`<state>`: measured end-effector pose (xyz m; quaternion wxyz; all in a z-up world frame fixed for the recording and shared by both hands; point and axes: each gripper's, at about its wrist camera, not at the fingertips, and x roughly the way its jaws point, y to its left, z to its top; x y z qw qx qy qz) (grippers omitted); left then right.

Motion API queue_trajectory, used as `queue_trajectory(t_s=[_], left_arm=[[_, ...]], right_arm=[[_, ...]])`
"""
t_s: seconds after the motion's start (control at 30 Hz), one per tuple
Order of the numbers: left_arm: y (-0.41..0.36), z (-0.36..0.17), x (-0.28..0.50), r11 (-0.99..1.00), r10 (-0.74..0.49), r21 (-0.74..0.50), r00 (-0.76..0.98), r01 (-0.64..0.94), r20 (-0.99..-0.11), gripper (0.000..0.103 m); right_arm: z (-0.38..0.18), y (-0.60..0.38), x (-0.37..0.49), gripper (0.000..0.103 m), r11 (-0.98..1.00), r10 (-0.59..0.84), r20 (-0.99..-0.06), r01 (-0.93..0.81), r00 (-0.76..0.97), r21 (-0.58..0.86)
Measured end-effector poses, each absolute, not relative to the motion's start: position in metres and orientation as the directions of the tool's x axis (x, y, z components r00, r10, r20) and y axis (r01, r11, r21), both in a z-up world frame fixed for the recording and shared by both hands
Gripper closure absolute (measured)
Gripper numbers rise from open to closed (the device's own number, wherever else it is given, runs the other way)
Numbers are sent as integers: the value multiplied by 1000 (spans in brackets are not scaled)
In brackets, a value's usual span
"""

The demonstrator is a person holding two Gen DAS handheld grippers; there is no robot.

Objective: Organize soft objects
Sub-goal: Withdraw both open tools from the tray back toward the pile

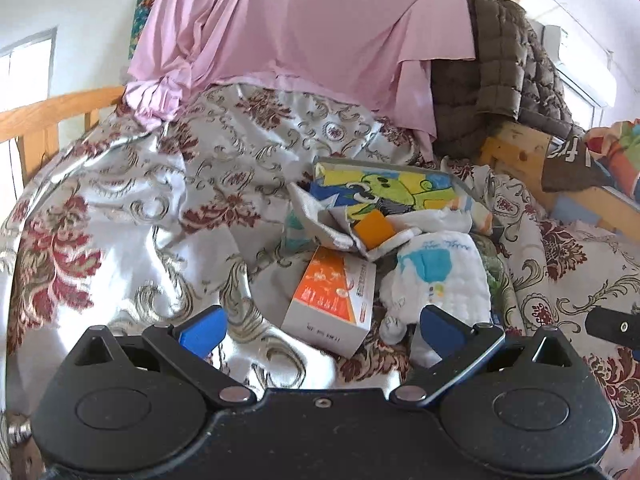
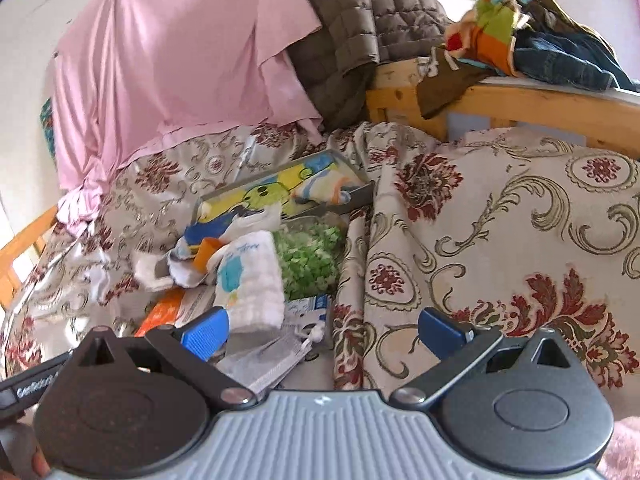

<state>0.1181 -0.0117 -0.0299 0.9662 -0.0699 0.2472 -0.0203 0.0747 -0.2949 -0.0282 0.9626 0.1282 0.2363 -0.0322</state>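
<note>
— Left hand-held gripper (image 1: 320, 330): wide apart, empty, aimed low at the heap, probably lining up a pick. Orange box (image 1: 334, 298) right ahead between the blue pads (image 1: 202, 330).

— Soft things where?

— Middle of the bed (image 1: 120, 216), bunched in a dip of the floral cover. White cloth (image 2: 250, 280) draped over the clutter, green towel (image 2: 310, 258) just beside, cartoon cloth (image 2: 272, 196) lying in a grey tray (image 2: 362, 192) behind.

— Right hand-held gripper (image 2: 322, 334)?

— Also spread, holding nothing, left pad near the white cloth's edge. Likely the easiest first grab: loose, on top.
</note>
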Motion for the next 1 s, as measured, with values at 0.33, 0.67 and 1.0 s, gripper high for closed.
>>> queue_trajectory(t_s=[0.33, 0.67, 1.0], left_arm=[[-7, -37, 112, 996, -62, -90, 854, 18, -517, 1], [3, -47, 105, 997, -53, -73, 840, 16, -541, 1], [0, -60, 103, 998, -55, -23, 826, 51, -561, 1]], right_arm=[[-28, -286, 62, 0, 975, -5, -474, 109, 880, 191], [-30, -283, 60, 0, 978, 1, -502, 103, 865, 180], [-35, -282, 66, 0, 982, 4, -530, 98, 848, 163]])
